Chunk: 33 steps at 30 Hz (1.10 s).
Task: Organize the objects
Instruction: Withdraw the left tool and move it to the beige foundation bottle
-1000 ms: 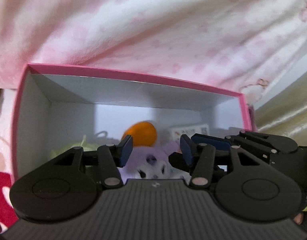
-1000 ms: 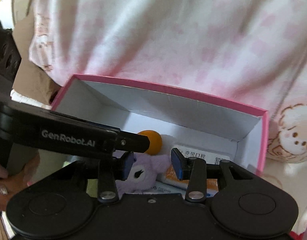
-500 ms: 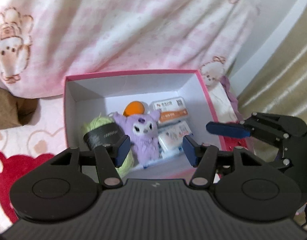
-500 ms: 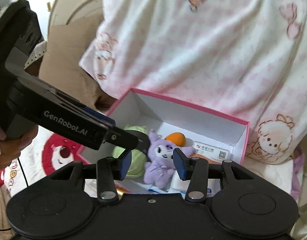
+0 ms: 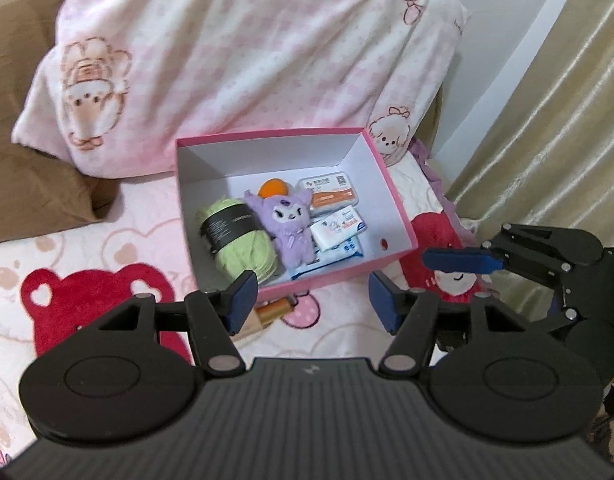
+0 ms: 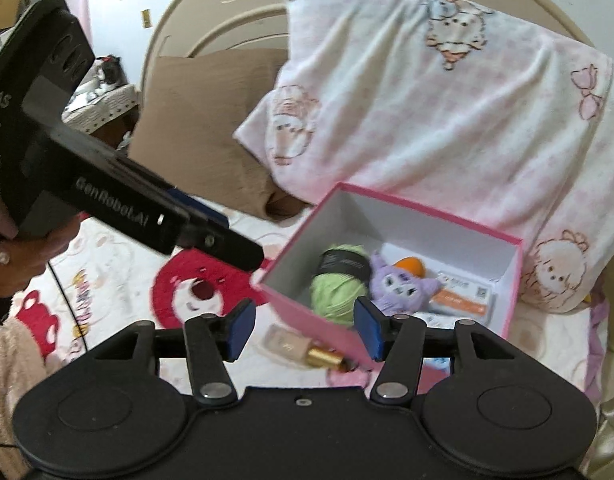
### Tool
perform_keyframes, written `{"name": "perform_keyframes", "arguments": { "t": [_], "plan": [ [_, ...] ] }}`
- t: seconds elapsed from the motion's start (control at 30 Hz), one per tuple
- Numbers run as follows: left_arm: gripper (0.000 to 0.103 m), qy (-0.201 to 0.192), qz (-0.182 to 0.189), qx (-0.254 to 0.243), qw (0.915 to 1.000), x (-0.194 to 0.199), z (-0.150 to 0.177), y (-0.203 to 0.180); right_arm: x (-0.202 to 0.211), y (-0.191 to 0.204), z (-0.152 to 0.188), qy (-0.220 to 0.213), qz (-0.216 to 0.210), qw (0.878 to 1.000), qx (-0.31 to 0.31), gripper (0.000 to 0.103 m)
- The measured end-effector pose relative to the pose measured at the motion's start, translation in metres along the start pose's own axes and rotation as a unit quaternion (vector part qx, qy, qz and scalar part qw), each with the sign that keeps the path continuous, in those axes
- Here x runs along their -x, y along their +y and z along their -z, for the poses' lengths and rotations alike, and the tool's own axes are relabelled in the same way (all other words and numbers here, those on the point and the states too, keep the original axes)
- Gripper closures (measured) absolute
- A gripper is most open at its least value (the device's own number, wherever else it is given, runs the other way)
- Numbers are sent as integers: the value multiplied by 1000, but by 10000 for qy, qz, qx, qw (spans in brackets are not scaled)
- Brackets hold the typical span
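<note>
Box point(image 5: 391, 204), pink outside and white inside, sits open on the bed point(image 5: 107, 248) in front of a pink-and-white pillow point(image 5: 243, 60). Inside we see a green yarn ball point(image 5: 243, 246) with a black band at the left, a purple plush toy point(image 5: 289, 222) lying beside it and touching it, an orange ball point(image 5: 273, 189) behind the plush, and flat packets point(image 5: 335, 216) stacked on the right side. One small bottle point(image 6: 303, 350) with a gold cap lies on the bed just outside the box's near wall.

Our left gripper point(image 5: 311, 300) is above the near edge of the box, its fingers point(image 5: 239, 300) opening, nothing between them. Our right gripper point(image 6: 305, 326) is over the bottle and the box's near corner, fingers point(image 6: 369, 328) opening too, nothing gripped. In the right wrist view a hand point(image 6: 15, 256) holds the left gripper's body at the left. A brown cushion point(image 6: 203, 120) sits left of the pillow, and a curtain point(image 5: 547, 120) hangs at the right.
</note>
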<state>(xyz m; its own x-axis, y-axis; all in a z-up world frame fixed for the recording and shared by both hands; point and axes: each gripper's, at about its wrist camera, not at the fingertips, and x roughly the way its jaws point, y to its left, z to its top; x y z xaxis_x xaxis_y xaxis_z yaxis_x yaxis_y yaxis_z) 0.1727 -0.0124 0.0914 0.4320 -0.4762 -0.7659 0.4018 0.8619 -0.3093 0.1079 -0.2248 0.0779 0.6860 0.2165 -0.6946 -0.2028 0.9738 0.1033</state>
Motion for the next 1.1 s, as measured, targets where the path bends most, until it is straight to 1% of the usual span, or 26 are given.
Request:
{"name": "perform_keyframes", "arguments": {
  "t": [0.2, 0.3, 0.43, 0.53, 0.67, 0.77, 0.97, 1.1],
  "plan": [
    [42, -205, -56, 174, 9996, 8, 35, 24, -5, 26, 23, -13, -221, 9998, 18, 40],
    [42, -252, -29, 288, 9993, -1, 54, 39, -17, 32, 34, 9, -324, 9994, -122, 40],
    [43, -220, 72, 474, 9986, -18, 74, 57, -36, 35, 47, 42, -413, 9984, -377, 40],
    [44, -219, 134, 533, 9982, -33, 86, 67, -51, 36, 55, 110, -360, 9981, -492, 40],
    [44, -419, 94, 413, 9982, -47, 99, 77, -68, 36, 64, 200, -328, 9973, -619, 40],
    [44, -517, 129, 378, 9979, -58, 108, 83, -86, 39, 74, 267, -191, 9979, -567, 40],
    [46, -533, 195, 455, 9973, -85, 125, 97, -118, 46, 91, 313, -74, 9983, -492, 40],
    [53, -479, 308, 520, 9970, -109, 137, 104, -137, 48, 99, 391, 4, 9980, -489, 40]
  ]
}}
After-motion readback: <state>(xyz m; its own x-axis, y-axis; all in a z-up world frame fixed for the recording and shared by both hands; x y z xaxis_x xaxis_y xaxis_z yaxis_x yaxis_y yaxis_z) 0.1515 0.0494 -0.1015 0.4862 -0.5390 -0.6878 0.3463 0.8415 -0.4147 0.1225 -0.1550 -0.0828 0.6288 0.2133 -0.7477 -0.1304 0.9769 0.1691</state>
